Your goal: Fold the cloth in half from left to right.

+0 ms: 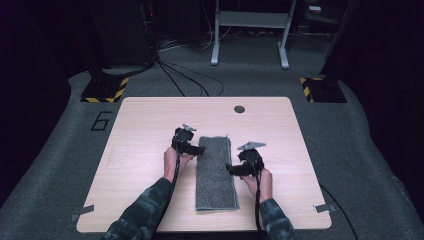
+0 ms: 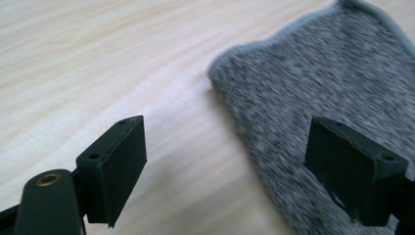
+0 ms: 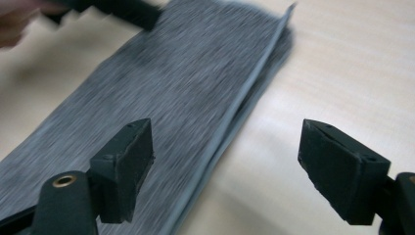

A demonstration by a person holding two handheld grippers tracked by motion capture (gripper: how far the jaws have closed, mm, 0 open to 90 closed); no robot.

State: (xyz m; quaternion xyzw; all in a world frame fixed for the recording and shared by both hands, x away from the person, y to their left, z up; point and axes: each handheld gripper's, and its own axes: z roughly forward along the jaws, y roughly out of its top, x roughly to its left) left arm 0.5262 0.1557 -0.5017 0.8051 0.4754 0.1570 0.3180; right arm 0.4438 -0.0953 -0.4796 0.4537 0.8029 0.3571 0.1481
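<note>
I see a grey folded towel [image 1: 216,172] lying flat on the wooden table [image 1: 145,130], its long axis running away from me, roughly at the table's centre and toward the near edge.

Left gripper [image 1: 196,149]: positioned at the towel's far left edge. In the left gripper view, the jaws stand wide apart and hold nothing; one jaw is over bare table, the other over the towel's corner area [image 2: 318,78].

Right gripper [image 1: 231,170]: positioned at the towel's right edge, about midway along it. In the right gripper view, the jaws are wide apart and empty, straddling the towel's layered edge [image 3: 195,98]. That view is motion-blurred.
</note>
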